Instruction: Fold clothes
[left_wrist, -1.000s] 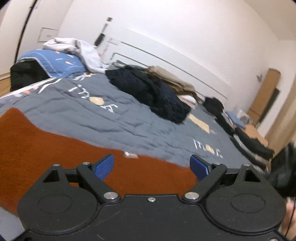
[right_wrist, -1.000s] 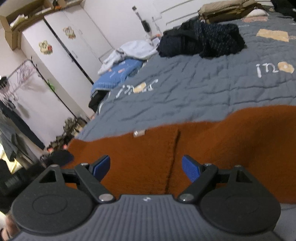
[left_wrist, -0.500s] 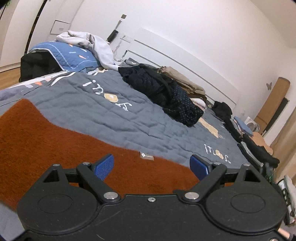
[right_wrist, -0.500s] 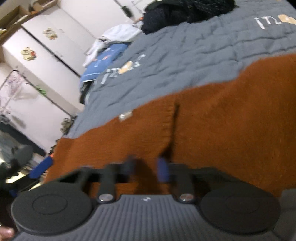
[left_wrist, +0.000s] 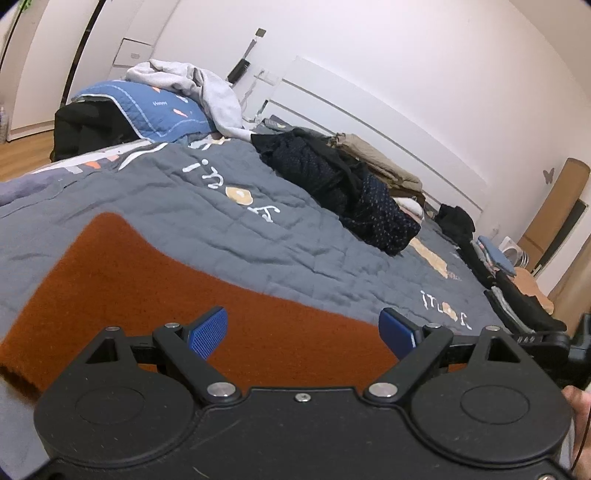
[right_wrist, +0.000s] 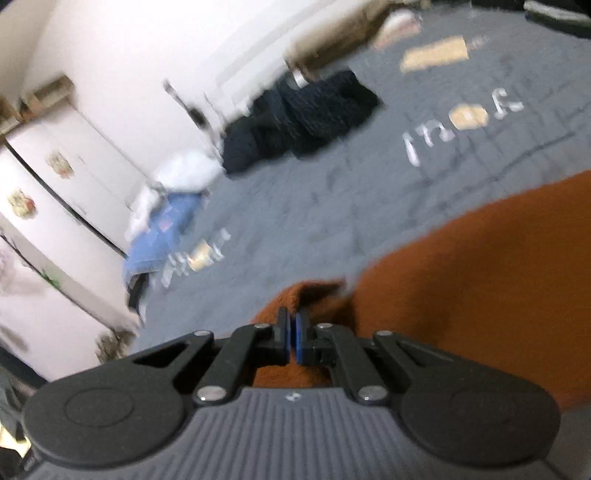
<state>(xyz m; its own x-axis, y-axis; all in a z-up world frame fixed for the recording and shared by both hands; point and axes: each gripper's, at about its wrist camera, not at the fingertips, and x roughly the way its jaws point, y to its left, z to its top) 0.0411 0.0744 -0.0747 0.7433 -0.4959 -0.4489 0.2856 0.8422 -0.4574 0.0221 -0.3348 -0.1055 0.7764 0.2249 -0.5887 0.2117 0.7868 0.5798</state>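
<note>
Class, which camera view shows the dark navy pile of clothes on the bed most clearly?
The left wrist view: the dark navy pile of clothes is sharp there, its dotted fabric and folds readable on the grey quilt. The right wrist view shows the same pile only as a motion-blurred dark mass.

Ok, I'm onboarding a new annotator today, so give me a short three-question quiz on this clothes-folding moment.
1. True or false: the left gripper is clamped on the rust-brown sweater.
2. Which gripper is pinching sweater fabric? A) left B) right C) both
3. What dark item lies mid-bed on the grey quilt?

Key:
1. False; its jaws stand wide open above the sweater.
2. B; the right gripper is shut on a raised fold of the knit.
3. A crumpled pile of dark navy clothes.
</note>
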